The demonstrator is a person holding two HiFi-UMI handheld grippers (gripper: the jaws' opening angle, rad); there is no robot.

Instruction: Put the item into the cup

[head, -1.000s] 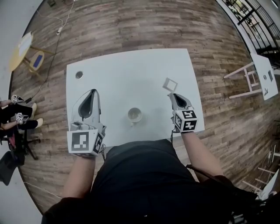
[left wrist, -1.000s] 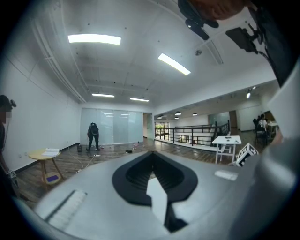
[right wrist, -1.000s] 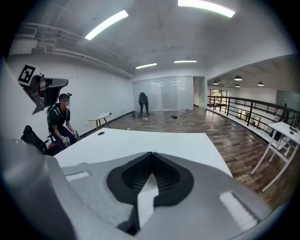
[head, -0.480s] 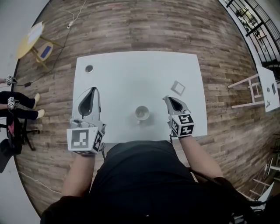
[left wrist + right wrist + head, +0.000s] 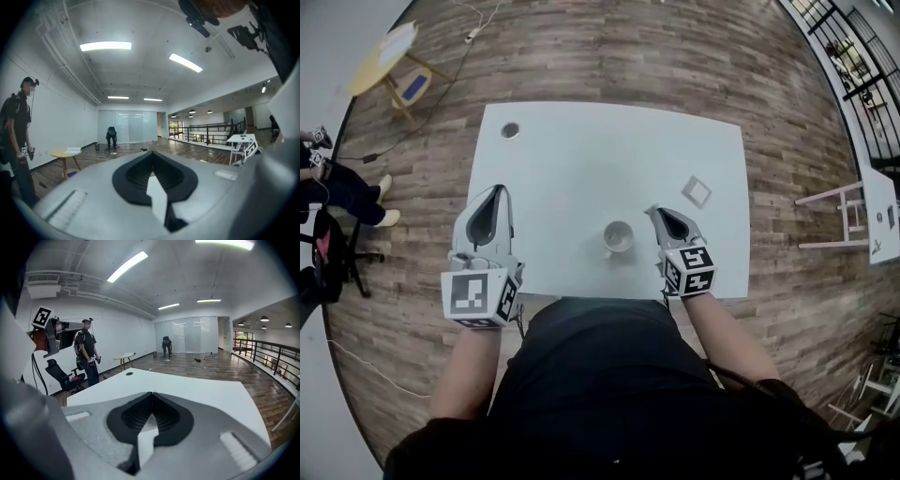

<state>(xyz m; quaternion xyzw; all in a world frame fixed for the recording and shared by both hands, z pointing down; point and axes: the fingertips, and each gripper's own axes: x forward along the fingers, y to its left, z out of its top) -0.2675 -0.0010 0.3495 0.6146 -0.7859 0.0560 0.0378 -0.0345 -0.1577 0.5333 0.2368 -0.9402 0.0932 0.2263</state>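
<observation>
One flat square item [image 5: 697, 191] is laid on the worktop [image 5: 581, 159], near but apart from the one cup [image 5: 618, 237]. The left tongs [image 5: 497, 192] and right tongs [image 5: 654, 213], two in all, are held either side of the cup, each pressed together on nothing.

Nothing here reads as a word, brand or number. The only signs are black-and-white square markers. One set is on the cube [image 5: 481, 295] of the left gripper [image 5: 499, 191], at seven o'clock of the white table [image 5: 581, 141]. Another is on the cube [image 5: 690, 270] of the right gripper [image 5: 652, 211], at five o'clock. A third marker [image 5: 42, 315] sits on a grey rig at ten o'clock in the right gripper view. Dark marks on the side table [image 5: 883, 202] at three o'clock are too small to read.
</observation>
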